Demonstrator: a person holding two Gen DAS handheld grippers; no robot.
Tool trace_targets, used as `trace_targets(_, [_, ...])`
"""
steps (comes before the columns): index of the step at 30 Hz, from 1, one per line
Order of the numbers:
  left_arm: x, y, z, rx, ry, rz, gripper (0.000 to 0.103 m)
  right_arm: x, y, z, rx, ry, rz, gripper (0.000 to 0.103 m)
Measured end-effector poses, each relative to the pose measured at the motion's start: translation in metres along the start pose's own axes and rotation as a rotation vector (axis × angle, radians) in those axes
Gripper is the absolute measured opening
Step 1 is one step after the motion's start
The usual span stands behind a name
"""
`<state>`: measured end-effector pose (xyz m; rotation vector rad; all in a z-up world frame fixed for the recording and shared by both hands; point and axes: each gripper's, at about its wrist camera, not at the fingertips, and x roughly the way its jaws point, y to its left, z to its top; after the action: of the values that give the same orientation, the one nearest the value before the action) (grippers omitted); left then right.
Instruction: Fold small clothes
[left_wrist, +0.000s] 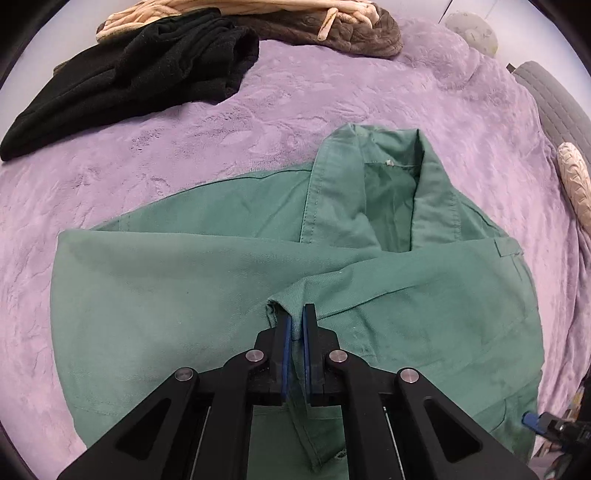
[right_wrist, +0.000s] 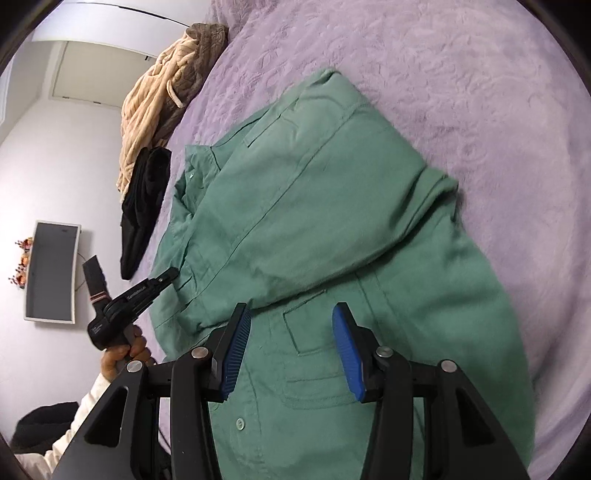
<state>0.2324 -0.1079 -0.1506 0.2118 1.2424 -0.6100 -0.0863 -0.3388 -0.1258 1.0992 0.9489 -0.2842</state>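
Observation:
A green button shirt (left_wrist: 177, 288) lies on the purple blanket (left_wrist: 295, 92), collar away from me and one sleeve folded across its front. My left gripper (left_wrist: 297, 314) is shut on a raised fold of that sleeve's end, which runs down between the blue pads (left_wrist: 286, 347). In the right wrist view the same shirt (right_wrist: 332, 184) spreads under my right gripper (right_wrist: 291, 314), which stands open above a chest pocket with nothing between its fingers. A hand holds the left gripper (right_wrist: 168, 277) at the shirt's left edge there.
A black garment (left_wrist: 129, 81) and a beige and brown heap (left_wrist: 314, 22) lie at the blanket's far side. A grey cushion (left_wrist: 546, 96) sits at the right edge. A dark screen (right_wrist: 51, 269) hangs on the wall beyond the bed.

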Motion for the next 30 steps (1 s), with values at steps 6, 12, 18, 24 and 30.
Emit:
trace_targets(6, [-0.024, -0.003, -0.014, 0.002, -0.017, 0.062, 0.028, -0.014, 0.007, 0.028, -0.06, -0.046, -0.062, 0.051])
trace_targets(12, [-0.068, 0.011, -0.036, -0.071, -0.088, 0.054, 0.054, -0.008, 0.014, 0.037, -0.123, -0.03, -0.125, 0.051])
trace_targets(18, [-0.039, -0.02, -0.067, -0.014, -0.008, 0.047, 0.054, 0.027, -0.012, 0.039, -0.135, 0.046, -0.253, 0.048])
trace_targets(24, [-0.025, -0.014, -0.097, -0.001, 0.047, 0.098, 0.054, 0.016, -0.016, 0.029, -0.16, 0.056, -0.278, 0.049])
trace_targets(30, [-0.048, 0.005, -0.113, -0.021, 0.074, 0.162, 0.054, -0.013, -0.013, 0.009, -0.134, 0.063, -0.261, 0.06])
